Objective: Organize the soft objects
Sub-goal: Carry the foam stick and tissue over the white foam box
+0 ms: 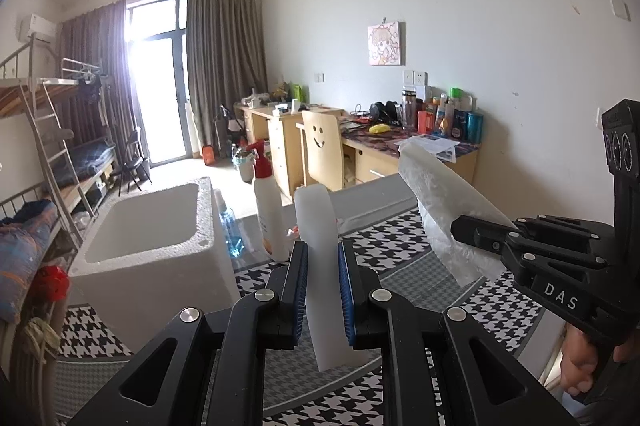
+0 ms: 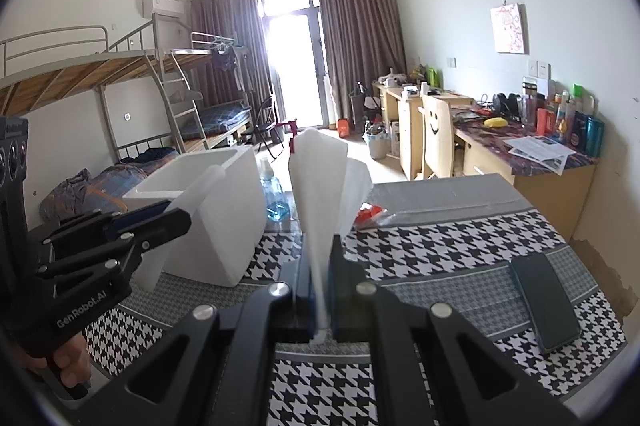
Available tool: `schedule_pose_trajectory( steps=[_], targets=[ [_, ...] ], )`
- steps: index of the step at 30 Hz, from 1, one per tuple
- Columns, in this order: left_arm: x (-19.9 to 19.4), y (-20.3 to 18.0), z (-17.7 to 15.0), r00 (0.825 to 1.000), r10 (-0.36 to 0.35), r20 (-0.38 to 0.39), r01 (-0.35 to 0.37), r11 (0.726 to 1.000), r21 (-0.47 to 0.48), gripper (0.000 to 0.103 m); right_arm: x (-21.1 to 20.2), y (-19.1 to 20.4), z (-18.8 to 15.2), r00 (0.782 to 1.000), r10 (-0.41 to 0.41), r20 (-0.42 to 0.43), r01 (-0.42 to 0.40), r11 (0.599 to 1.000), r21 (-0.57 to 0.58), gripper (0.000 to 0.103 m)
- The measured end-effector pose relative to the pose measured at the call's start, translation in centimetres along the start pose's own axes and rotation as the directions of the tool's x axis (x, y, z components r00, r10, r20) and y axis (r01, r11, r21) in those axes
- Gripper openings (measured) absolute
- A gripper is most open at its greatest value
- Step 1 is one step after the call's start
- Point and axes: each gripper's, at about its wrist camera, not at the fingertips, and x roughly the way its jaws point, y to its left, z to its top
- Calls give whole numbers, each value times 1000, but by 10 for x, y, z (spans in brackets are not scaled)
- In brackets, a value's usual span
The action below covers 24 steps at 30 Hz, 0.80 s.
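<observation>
My left gripper [image 1: 323, 258] is shut on a thick white foam strip [image 1: 318, 222] and holds it upright above the houndstooth table. My right gripper [image 2: 320, 254] is shut on a thin white foam sheet [image 2: 320, 177] that stands up folded from its jaws. In the left wrist view the right gripper [image 1: 472, 230] holds that sheet [image 1: 440, 201] at the right. In the right wrist view the left gripper [image 2: 168, 218] with its strip [image 2: 188, 201] hangs beside the open white foam box [image 2: 212, 193], which also shows in the left wrist view [image 1: 152, 246].
A white spray bottle with red trigger [image 1: 268, 209] and a blue liquid bottle [image 1: 230, 230] stand behind the box. A dark phone [image 2: 544, 298] lies on the cloth [image 2: 440, 266] at the right. A red packet [image 2: 368, 216] lies mid-table. Desks, chair and bunk beds stand beyond.
</observation>
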Motion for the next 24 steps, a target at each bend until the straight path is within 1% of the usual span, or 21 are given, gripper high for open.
schedule_pose_trajectory(
  steps=[16, 24],
  targets=[
    [-1, 16, 17, 998, 45, 49, -44, 999, -13, 16, 10, 10, 22, 999, 27, 19, -26, 1000, -8, 8],
    [4, 31, 26, 995, 89, 55, -87, 995, -42, 16, 22, 16, 35, 999, 44, 17, -44, 999, -16, 8]
  ],
)
